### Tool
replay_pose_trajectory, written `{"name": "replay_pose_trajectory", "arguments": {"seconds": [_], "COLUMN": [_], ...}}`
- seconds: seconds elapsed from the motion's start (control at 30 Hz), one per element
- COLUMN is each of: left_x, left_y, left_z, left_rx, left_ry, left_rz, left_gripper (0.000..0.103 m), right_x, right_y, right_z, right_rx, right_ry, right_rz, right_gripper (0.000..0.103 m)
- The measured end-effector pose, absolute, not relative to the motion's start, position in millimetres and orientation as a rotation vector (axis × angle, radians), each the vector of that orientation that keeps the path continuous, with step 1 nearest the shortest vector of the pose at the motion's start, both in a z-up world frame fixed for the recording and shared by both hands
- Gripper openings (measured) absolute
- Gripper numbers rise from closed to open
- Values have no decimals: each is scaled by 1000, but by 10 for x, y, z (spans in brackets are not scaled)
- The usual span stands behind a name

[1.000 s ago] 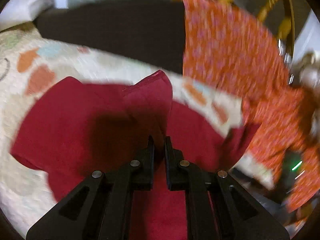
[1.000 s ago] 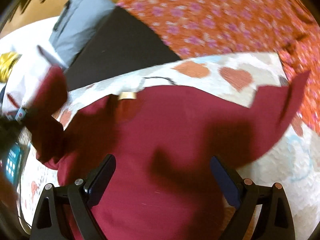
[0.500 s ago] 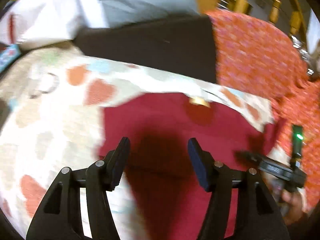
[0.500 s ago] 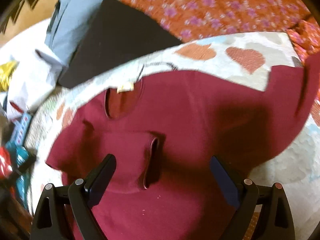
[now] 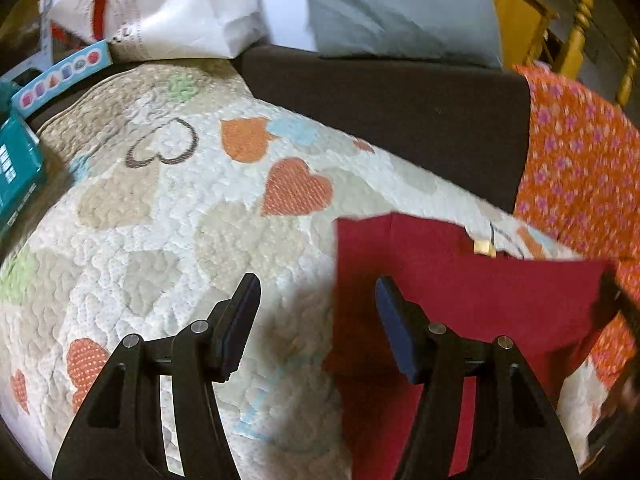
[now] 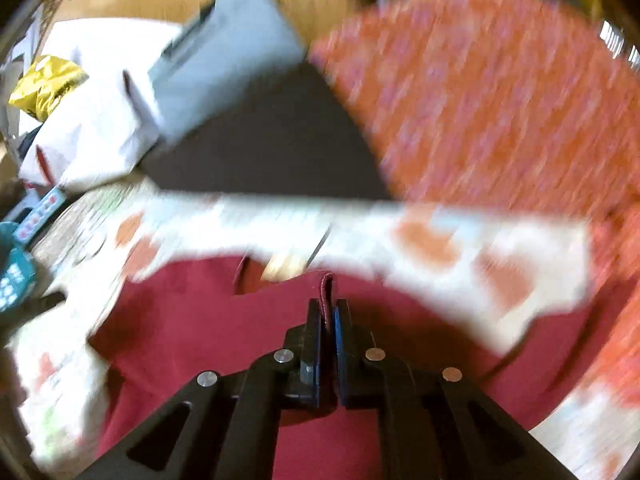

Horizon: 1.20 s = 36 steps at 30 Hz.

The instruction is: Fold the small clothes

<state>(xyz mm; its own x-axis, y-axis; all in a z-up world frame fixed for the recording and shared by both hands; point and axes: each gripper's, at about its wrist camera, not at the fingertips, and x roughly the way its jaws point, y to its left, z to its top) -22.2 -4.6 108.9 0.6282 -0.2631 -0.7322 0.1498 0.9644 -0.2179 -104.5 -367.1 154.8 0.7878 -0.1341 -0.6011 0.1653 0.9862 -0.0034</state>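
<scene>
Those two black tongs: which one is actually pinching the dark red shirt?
The right tongs, shut on a fold of the dark red shirt. The left tongs gape open over the heart-patterned quilt, empty.

The right gripper [image 6: 329,312] has just been closing and now pinches a raised fold of the dark red garment [image 6: 192,332] between its 2 jaws. The garment lies on a heart-patterned quilt [image 6: 460,248], with blurred orange floral cloth [image 6: 500,100] behind.
</scene>
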Motion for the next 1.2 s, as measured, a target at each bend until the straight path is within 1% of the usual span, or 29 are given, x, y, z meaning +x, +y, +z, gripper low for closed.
{"name": "replay_pose_trajectory", "arguments": {"seconds": [0.07,0.13,0.2,0.27,0.3,0.37,0.47,0.53,0.67,0.8,0.83,0.87,1.0,1.03,1.07,1.13,1.17,1.2], "left_x": [-197,-203,-229,-252,-251,-223,-129,-65,66,188,205,211,153,128,95,11,-38,-78], "left_y": [-176,-296,-451,-578,-625,-681,-726,-758,-795,-795,-795,-794,-765,-759,-762,-795,-823,-850], "left_z": [1046,1001,954,908,881,816,691,617,477,317,298,301,427,469,519,622,667,697], "left_rx": [-110,-84,-39,13,34,52,34,38,55,59,53,49,28,15,5,-2,-5,-10], "left_ry": [880,893,897,891,887,892,928,945,970,1012,1018,1017,1010,1005,996,963,948,942], "left_rz": [-251,-269,-290,-304,-304,-296,-287,-270,-239,-218,-218,-217,-218,-226,-237,-253,-263,-275], "left_gripper": [60,60,60,60,60,60,60,60,60,61,62,62,61,61,61,61,61,61], "right_x": [-1020,-945,-809,-724,-774,-959,-1199,-1244,-1067,-804,-786,-783,-858,-939,-1022,-1087,-1096,-1099], "right_y": [-3824,-3955,-4058,-4213,-4290,-4438,-4507,-4496,-4266,-4149,-4161,-4169,-4192,-4190,-4178,-4144,-4123,-4101], "right_z": [1508,1264,872,557,531,657,866,934,856,493,442,456,608,666,701,645,556,452], "right_rx": [52,52,48,139,189,271,277,301,276,207,198,191,228,241,244,228,218,208], "right_ry": [649,698,810,957,965,897,829,800,844,950,950,925,974,961,944,946,967,975], "right_rz": [-208,-271,-299,-260,-248,-258,-326,-268,-147,-170,-178,-184,-177,-162,-159,-161,-161,-160], "right_gripper": [5,5,5,5,6,9,10,10,10,10,10,10,10,11,16,32,42,42]}}
